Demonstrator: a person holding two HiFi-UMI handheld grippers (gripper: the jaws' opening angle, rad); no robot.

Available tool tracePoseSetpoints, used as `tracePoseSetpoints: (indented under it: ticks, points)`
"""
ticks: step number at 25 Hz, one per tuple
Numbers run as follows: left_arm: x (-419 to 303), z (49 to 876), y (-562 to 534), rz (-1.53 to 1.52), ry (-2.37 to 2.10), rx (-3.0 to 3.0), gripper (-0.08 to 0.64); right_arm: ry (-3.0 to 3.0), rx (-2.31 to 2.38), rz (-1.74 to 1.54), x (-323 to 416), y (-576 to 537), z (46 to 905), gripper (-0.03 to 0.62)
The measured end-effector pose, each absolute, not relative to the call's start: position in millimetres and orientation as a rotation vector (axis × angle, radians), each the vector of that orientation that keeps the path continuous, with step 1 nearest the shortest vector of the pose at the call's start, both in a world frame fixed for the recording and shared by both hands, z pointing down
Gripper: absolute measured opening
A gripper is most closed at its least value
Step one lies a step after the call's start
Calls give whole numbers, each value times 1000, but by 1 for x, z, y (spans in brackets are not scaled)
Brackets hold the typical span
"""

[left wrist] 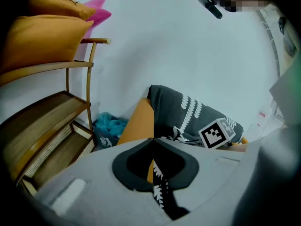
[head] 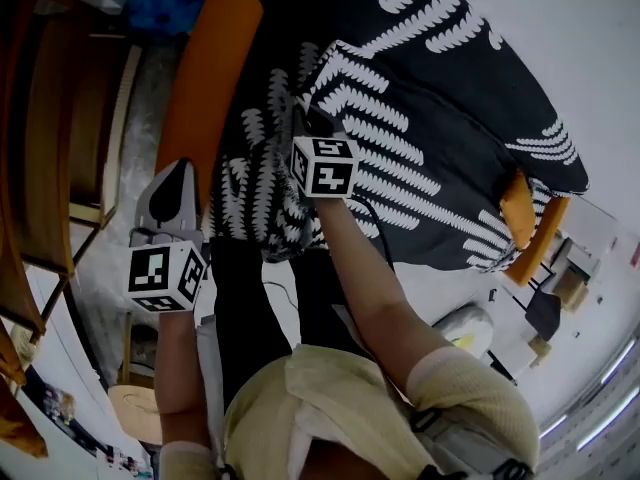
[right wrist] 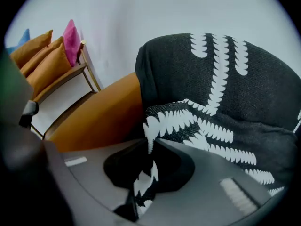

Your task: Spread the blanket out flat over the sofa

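The left claw [left wrist: 153, 142] is clenched on a fold of the dark, white-patterned blanket [head: 430, 118]. The right claw [right wrist: 151, 142] likewise grasps the blanket's edge. The blanket lies draped over the orange sofa [head: 215, 68], bunched at its near edge, with one sofa end bare beside it

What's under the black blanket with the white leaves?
An orange sofa. The blanket covers most of it, so only orange parts peek out past the blanket's edges. Whether anything else lies underneath is hidden.
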State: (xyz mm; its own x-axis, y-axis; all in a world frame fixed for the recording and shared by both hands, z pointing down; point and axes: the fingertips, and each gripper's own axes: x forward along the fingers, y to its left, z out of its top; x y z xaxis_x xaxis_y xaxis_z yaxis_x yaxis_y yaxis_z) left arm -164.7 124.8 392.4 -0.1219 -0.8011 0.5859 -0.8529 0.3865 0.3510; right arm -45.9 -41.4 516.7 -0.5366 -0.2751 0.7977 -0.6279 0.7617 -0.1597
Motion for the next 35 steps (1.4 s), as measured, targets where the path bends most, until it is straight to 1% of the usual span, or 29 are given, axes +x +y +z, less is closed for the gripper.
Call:
tracePoseSetpoints:
  ticks: [9, 16, 25, 28, 35]
  points:
    - [-176, 373, 109, 107, -1891, 1493, 3, -2173, 680, 680, -66, -41, 483, 32]
    - [-189, 370, 109, 103, -1890, 1505, 3, -2254, 645, 769, -102, -39, 455, 31]
    - [-194, 367, 107, 87, -1903, 1486, 3, -2387, 671, 777, -150, -81, 415, 31]
    - [-195, 370, 103, 90, -1915, 1469, 3, -2399, 663, 787, -157, -94, 419, 31]
    - [-201, 375, 96, 82, -1956, 1404, 3, -2375, 621, 748, -165, -102, 456, 32]
